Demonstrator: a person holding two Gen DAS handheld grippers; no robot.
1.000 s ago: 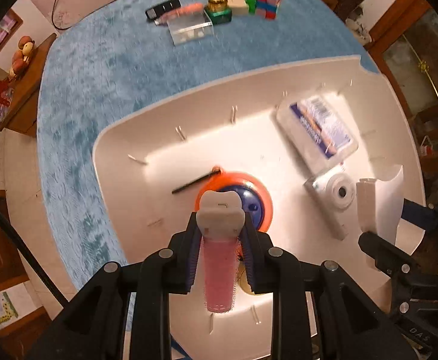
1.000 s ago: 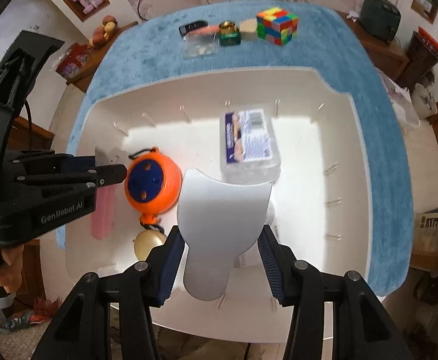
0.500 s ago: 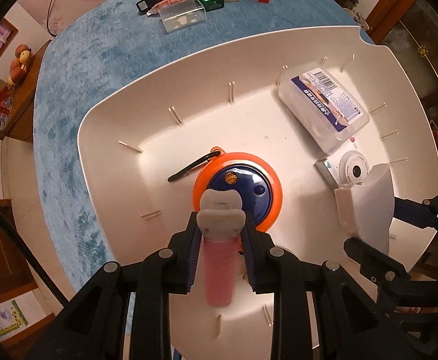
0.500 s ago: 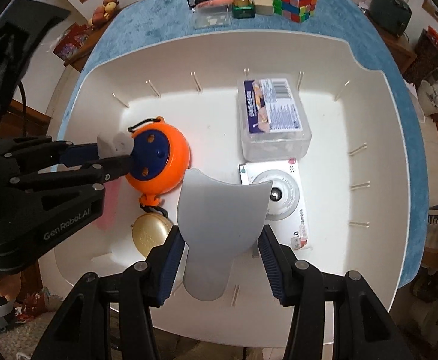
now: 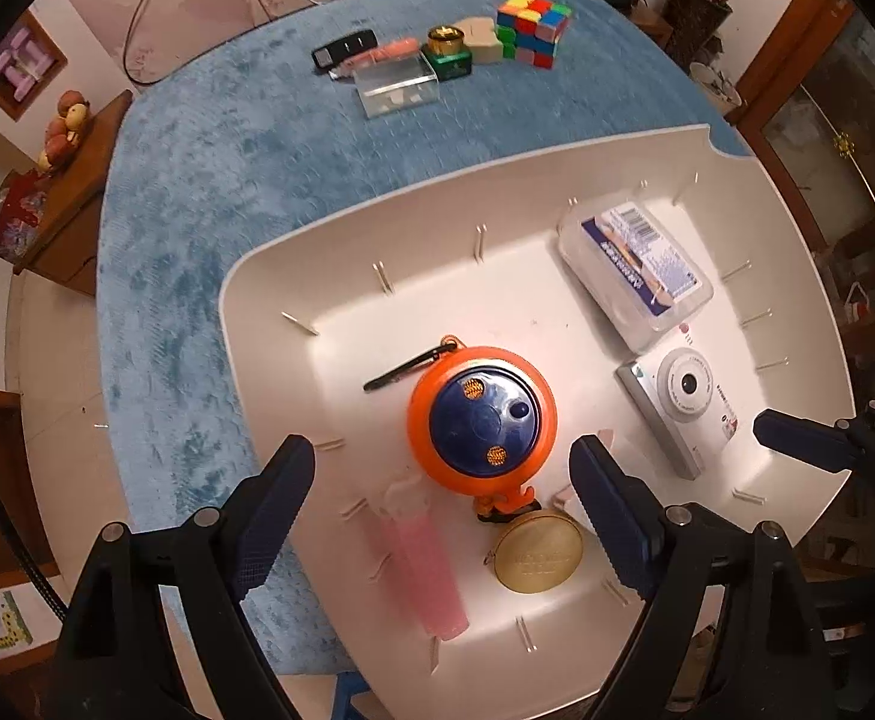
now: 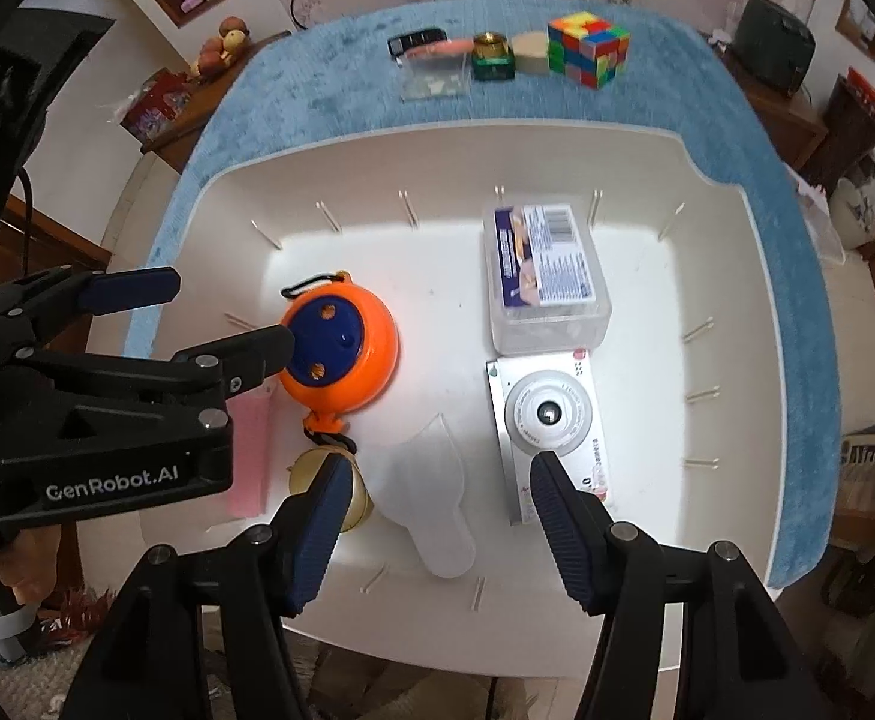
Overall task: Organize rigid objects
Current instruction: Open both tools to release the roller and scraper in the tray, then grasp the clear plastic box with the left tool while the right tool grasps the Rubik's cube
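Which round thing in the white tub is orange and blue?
The big orange ball-shaped gadget with the dark blue face. The other round thing, the small gold disc beside it, is plain gold all over.

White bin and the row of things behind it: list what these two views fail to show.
- Gold round tin: right wrist view, partly behind the right gripper's finger.
- Pink tube: right wrist view, upper end covered by the left gripper.
- White scoop: left wrist view, nearly all hidden behind the left gripper's finger.
- White bin: near rim cut off in the left wrist view.
- Clear box: contents blurred and too small to identify.
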